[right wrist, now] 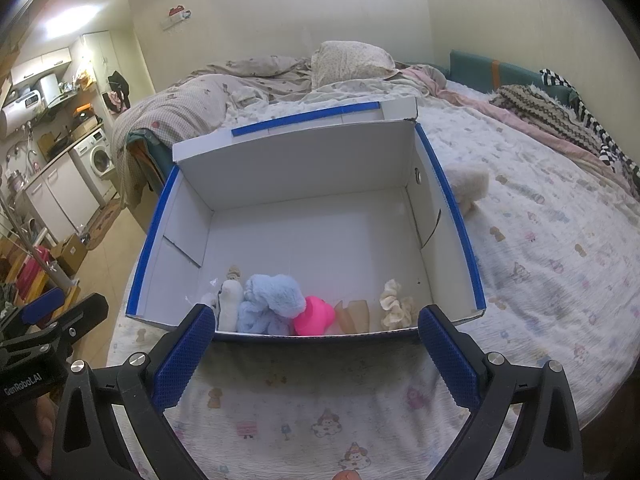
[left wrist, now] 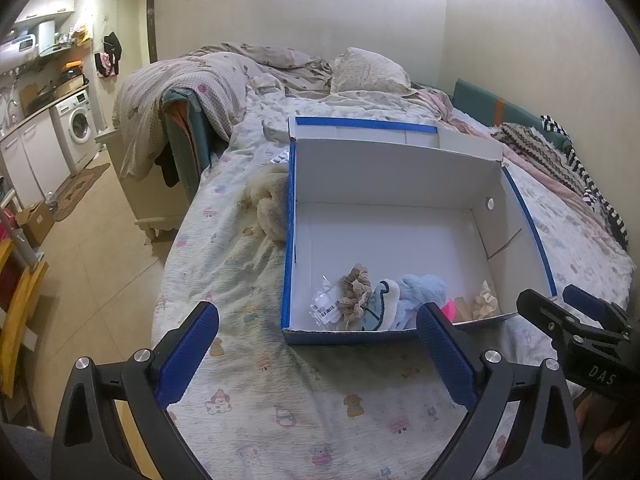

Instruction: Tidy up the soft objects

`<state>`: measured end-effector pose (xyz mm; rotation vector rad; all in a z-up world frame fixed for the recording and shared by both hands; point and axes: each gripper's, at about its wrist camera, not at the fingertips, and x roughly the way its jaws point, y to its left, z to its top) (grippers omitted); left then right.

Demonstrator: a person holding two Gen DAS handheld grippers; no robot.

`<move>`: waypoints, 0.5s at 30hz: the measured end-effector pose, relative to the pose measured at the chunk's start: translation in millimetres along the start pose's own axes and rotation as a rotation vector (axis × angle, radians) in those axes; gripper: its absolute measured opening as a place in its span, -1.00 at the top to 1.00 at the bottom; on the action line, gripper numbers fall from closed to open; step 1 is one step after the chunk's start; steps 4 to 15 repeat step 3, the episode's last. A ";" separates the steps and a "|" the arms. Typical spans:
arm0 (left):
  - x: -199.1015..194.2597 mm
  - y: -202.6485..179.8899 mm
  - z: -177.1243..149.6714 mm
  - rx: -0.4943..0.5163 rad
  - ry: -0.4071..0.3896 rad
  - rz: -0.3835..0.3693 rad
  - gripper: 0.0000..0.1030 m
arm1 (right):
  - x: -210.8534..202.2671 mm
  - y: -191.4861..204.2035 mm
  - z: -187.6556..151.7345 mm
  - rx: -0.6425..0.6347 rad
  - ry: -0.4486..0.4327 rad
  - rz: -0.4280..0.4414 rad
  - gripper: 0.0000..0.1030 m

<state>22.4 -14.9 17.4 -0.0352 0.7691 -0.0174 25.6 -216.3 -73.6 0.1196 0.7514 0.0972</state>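
Right wrist view shows both the right gripper [right wrist: 316,340] and left gripper [left wrist: 318,340] spread wide and empty before the box [right wrist: 452,200], while beyond its right wall the light, squashy cream plush [right wrist: 470,186] probably wants pinching mid-body.

- You face a bed [left wrist: 248,408] under a cartoon-print sheet.
- A pillow [right wrist: 352,60] lies at its far end.
- A washing machine [left wrist: 78,128] stands far left.
- A striped blanket [right wrist: 560,116] is bunched at far right.
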 end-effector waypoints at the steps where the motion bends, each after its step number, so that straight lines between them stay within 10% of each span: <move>1: -0.3 -0.5 -0.2 0.002 -0.003 0.001 -0.92 | 0.1 0.0 -0.1 0.000 0.000 0.000 -1.00; 15: -0.5 -0.6 -0.4 0.007 -0.004 0.000 -0.92 | 0.0 0.0 0.0 0.000 0.000 0.000 -1.00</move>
